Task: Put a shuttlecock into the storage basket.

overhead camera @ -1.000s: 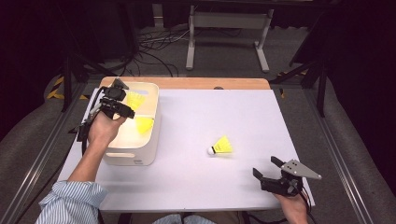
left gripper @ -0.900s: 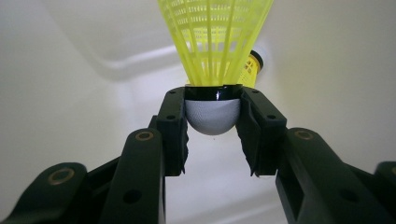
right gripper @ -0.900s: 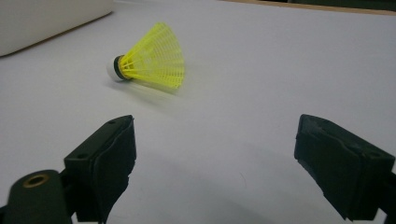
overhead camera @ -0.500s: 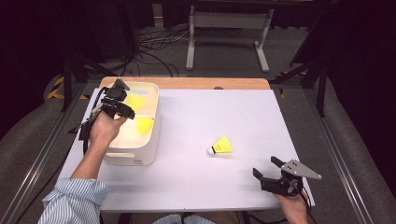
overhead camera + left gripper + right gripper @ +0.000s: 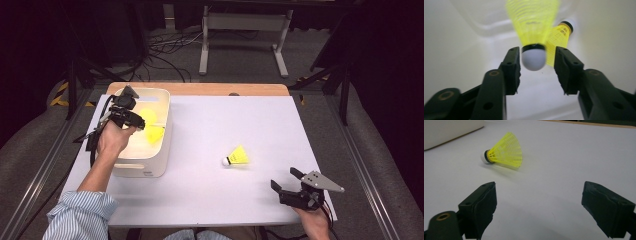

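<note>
No writing can be read anywhere.

A small dark mark sits on the front wall of the white bin (image 5: 145, 167) in the high view, perhaps a label, but it is too small and blurred to make out. The yellow shuttlecock (image 5: 237, 157) on the table (image 5: 210, 200) carries a black band at its cork and no lettering that can be told. The black jaws in the two gripper views show round brass rivets and plain holes, with no brand, number or sign on them.
</note>
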Demonstrator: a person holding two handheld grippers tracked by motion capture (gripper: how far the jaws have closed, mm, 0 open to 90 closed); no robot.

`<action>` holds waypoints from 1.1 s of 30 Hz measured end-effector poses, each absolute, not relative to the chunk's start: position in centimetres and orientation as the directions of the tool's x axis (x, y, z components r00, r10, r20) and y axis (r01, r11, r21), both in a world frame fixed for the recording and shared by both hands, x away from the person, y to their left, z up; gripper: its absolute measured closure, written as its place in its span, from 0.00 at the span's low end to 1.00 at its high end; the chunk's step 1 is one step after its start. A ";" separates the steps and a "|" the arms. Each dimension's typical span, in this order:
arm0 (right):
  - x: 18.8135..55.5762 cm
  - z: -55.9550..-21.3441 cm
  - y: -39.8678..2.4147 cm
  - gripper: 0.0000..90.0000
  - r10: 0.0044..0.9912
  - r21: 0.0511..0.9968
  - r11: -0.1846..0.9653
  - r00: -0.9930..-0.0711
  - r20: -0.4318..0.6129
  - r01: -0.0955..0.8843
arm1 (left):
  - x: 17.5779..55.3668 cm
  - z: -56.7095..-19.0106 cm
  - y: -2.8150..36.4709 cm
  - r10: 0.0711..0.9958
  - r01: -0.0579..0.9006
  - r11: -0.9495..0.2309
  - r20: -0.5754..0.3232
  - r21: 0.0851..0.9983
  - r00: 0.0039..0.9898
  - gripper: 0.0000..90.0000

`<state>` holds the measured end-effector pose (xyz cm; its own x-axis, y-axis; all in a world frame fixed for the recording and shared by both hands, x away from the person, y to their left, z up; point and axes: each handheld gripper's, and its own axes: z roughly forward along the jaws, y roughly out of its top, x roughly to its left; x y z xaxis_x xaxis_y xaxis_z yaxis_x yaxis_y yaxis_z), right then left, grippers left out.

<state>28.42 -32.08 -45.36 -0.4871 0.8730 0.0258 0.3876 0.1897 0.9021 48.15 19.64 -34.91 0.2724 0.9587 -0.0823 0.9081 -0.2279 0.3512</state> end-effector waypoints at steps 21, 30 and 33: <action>28.4 -45.4 -32.0 0.15 0.871 0.902 0.192 -0.491 0.025 0.387 | 46.3 -33.5 18.4 0.938 0.851 -0.305 -0.023 0.427 0.347 0.40; 28.4 -45.3 -32.1 0.15 0.874 0.903 0.186 -0.485 0.029 0.389 | 45.6 -32.9 18.4 0.933 0.843 -0.303 -0.042 0.445 0.358 0.40; 28.4 -45.3 -32.1 0.15 0.875 0.903 0.181 -0.482 0.033 0.390 | 45.5 -32.8 18.4 0.932 0.841 -0.301 -0.049 0.450 0.360 0.40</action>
